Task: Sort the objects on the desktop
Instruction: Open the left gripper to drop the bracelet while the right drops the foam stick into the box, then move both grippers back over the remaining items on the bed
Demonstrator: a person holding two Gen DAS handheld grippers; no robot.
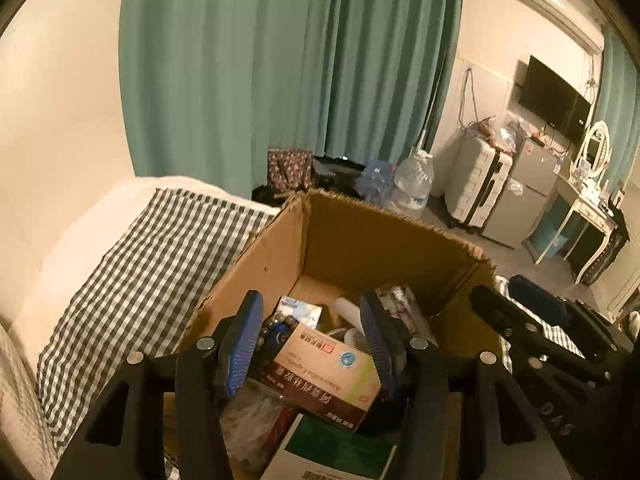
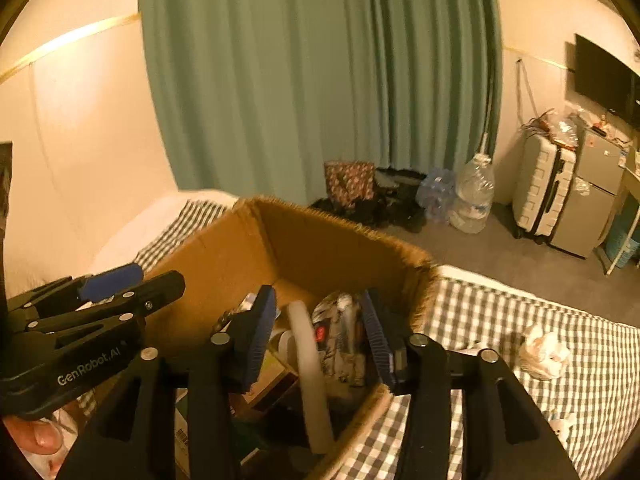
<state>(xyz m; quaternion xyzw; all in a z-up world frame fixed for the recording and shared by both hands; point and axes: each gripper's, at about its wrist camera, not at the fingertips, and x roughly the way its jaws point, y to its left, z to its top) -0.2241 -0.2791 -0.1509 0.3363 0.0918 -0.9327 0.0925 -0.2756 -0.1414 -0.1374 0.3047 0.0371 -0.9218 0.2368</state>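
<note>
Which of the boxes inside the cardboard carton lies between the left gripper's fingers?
The beige and brown medicine box, tilted between the blue fingers. The small pale blue box lies beyond it, deeper in the carton.

1. My left claw (image 1: 308,344) shows black arms and ribbed blue pads (image 1: 242,344); my right claw (image 2: 318,338) has the same colours.
2. The open corrugated cardboard box (image 1: 352,236) is plain brown inside and out.
3. In it I see a flat rectangular medicine carton (image 1: 324,376), cream on top with a dark maroon band and a pale green corner.
4. A string of dark glossy beads (image 1: 276,326) lies beside it.
5. The bed's cotton sheet (image 1: 136,272) is checked grey and white.
6. The long pleated curtain (image 1: 288,64) is teal green.
7. The hard-shell ribbed suitcase (image 2: 540,188) is off-white with black trim.
8. The wall-mounted flat screen (image 1: 554,96) is black.
</note>
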